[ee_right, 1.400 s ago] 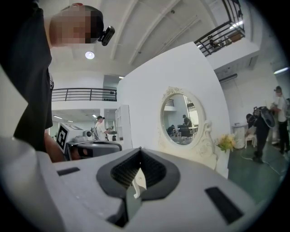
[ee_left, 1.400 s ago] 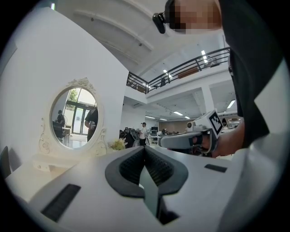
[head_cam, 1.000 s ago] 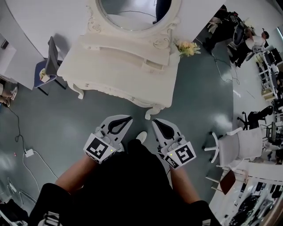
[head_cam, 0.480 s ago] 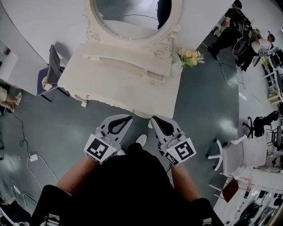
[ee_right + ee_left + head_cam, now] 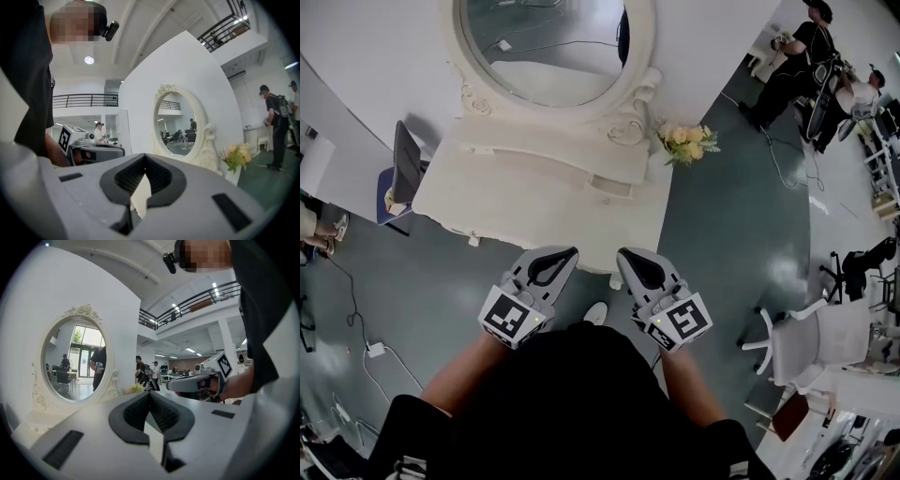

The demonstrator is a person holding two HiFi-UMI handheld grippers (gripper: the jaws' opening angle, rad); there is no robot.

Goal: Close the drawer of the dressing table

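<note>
- The dressing table [image 5: 516, 192] stands against the white wall, with its oval mirror [image 5: 548, 47] rising from the back edge. A bunch of pale flowers [image 5: 684, 141] sits at its right end.
- The drawer [image 5: 609, 185] is a small one in the raised shelf at the back of the dressing table, right of centre and under the mirror's frame. It seems to stick out a little from the shelf front, though it is small in the head view.
- The left gripper [image 5: 562, 255] hangs over the floor at the dressing table's near edge. Its jaws are pressed together with nothing between them, and its own view [image 5: 150, 392] shows the tips meeting.
- The right gripper [image 5: 630, 257] is just beside it at the same near edge. Its jaws are also together and empty, as its own view [image 5: 144, 155] shows.
- Both grippers are held level and point across the dressing table toward the shelf, well apart from the drawer.
- Judged from the task, closed jaws suit the job. A drawer needs only a push on its front, and a joined tip gives one blunt point for that.
- The right gripper lies nearer the drawer's side of the dressing table, so it looks the likelier pusher.
</note>
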